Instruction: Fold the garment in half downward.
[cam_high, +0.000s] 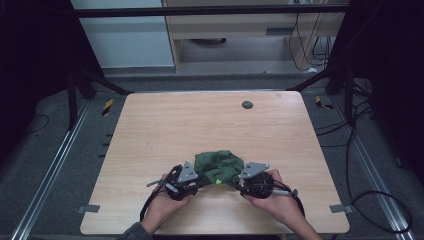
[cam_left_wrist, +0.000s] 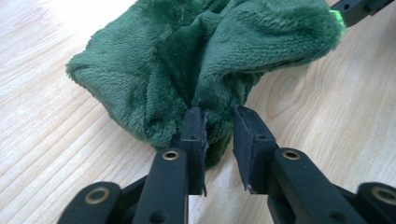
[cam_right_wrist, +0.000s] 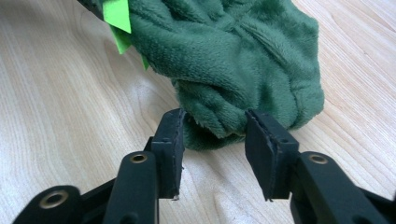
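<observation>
Slippage of the cloth onto the table is judged likely, both the left tool and right tool being parted, pads unpressed.

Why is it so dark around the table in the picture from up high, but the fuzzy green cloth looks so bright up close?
In the high view the wooden table is lit while the floor and corners sink into shadow. In the left gripper view the green cloth is sharp, the table's far corner glares white, and the near jaws look soft. In the right gripper view the cloth's fuzz is crisp and a lime tag glows.
</observation>
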